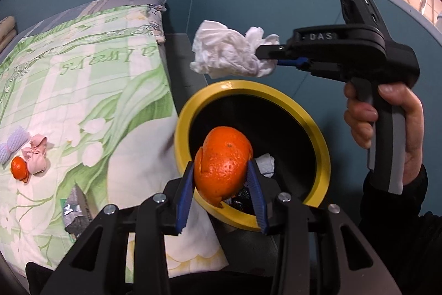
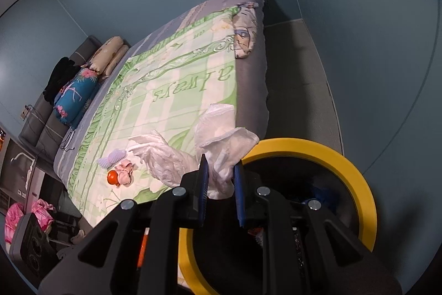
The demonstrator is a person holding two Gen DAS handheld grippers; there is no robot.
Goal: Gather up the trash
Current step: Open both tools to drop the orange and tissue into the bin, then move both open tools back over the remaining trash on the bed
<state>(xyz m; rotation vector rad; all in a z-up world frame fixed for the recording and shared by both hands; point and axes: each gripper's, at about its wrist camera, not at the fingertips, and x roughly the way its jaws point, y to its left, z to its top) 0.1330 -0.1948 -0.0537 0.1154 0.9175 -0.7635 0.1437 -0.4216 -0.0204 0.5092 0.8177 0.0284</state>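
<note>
Nearest to us, our left gripper [image 1: 222,179] pinches a hollow orange peel shell [image 1: 223,162] between its blue ribbed fingers [image 1: 185,194], held directly above the mouth of the round yellow-rimmed black trash bin [image 1: 321,145], our landmark here. We judge the peel light and springy but thin, likely to crack under a hard squeeze, so the broad curved flanks where we grip it now seem the right hold. Above the bin's far rim, our right gripper [image 2: 221,180] is clamped on a crumpled white paper tissue [image 2: 221,145]; it is soft, nearly weightless and may cling to the pads, so we hold it by its bunched middle. Inside the bin some paper and dark wrappers already lie. To the left of the bin, the green floral bedspread [image 1: 83,73] carries a dark foil packet [image 1: 76,214] near its edge. Farther from the bin lie a small orange peel piece [image 1: 18,167], a pink crumpled scrap [image 1: 37,156] touching it, and a lavender foam fruit net [image 1: 12,145] just beside those.
</note>
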